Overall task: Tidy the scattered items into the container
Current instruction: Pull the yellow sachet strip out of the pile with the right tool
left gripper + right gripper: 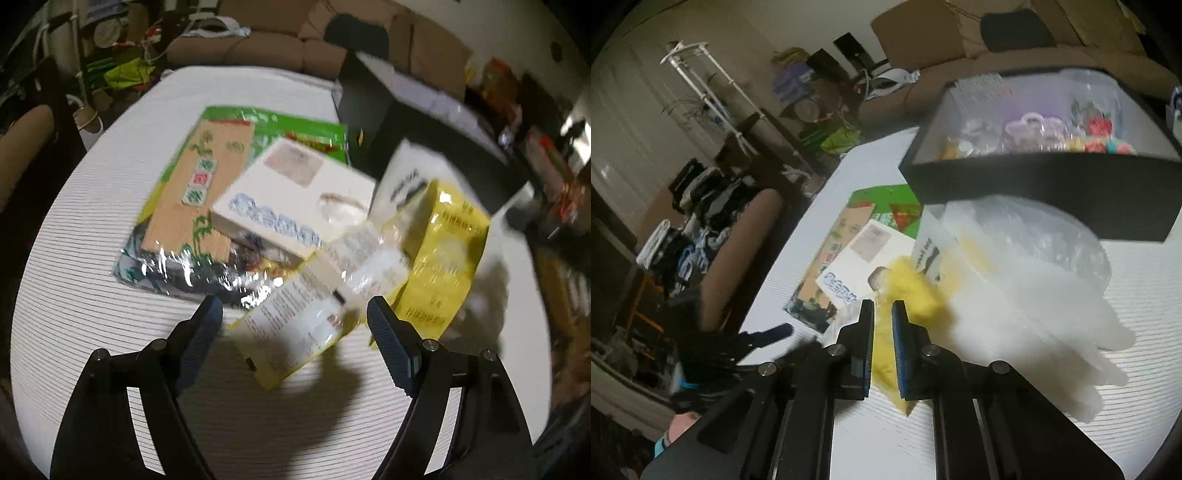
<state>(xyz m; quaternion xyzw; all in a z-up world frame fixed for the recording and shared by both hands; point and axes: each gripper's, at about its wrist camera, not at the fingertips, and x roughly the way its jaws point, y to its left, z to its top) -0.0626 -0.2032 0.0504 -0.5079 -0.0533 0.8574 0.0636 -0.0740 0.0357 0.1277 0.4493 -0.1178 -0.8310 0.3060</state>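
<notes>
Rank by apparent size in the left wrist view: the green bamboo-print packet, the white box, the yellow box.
1. green bamboo-print packet, the largest spread.
2. white box and yellow box: they look about alike, and the yellow one is blurred and nearer to the camera, so I do not rank them.

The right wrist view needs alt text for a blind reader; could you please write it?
The right gripper pinches a yellow packet beside a white plastic bag on the white table, with a black container of small items behind.

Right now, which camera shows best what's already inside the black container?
The right wrist view: it looks over the black container's front wall at purple and colourful items inside. The left wrist view shows only its dark outer wall, blurred.
</notes>
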